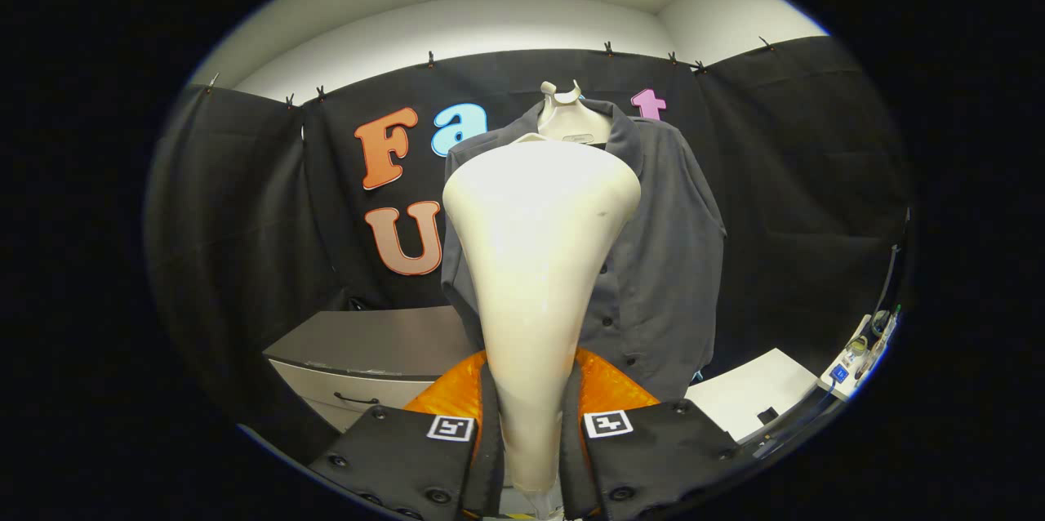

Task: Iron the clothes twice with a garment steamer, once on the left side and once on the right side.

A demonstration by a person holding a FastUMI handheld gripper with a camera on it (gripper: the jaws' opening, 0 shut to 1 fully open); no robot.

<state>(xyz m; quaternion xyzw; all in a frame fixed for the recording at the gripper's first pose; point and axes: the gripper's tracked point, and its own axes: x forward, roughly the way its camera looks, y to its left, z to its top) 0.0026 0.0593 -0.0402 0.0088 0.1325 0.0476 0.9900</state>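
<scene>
The gripper (531, 456) is holding the cream garment steamer (535, 260) by its narrow handle, both fingers pressing on it from either side, so the jaws are clamped on the steamer and not free. The steamer's long axis is running straight up from between the fingers, widening to its broad head, which is sitting in front of the dark grey button shirt (661, 260). The shirt is hanging upright on a white hanger (563, 109) against the booth wall, straight ahead and beyond the steamer head; whether the head is touching the fabric I cannot tell. The head is covering the shirt's left-hand part while the button placket and the other side are showing clear beside it. A grey drawer cabinet (367, 341) is standing low beside the shirt. The gripper is pointing level and forward, the steamer upright, looking ready for a vertical pass
</scene>
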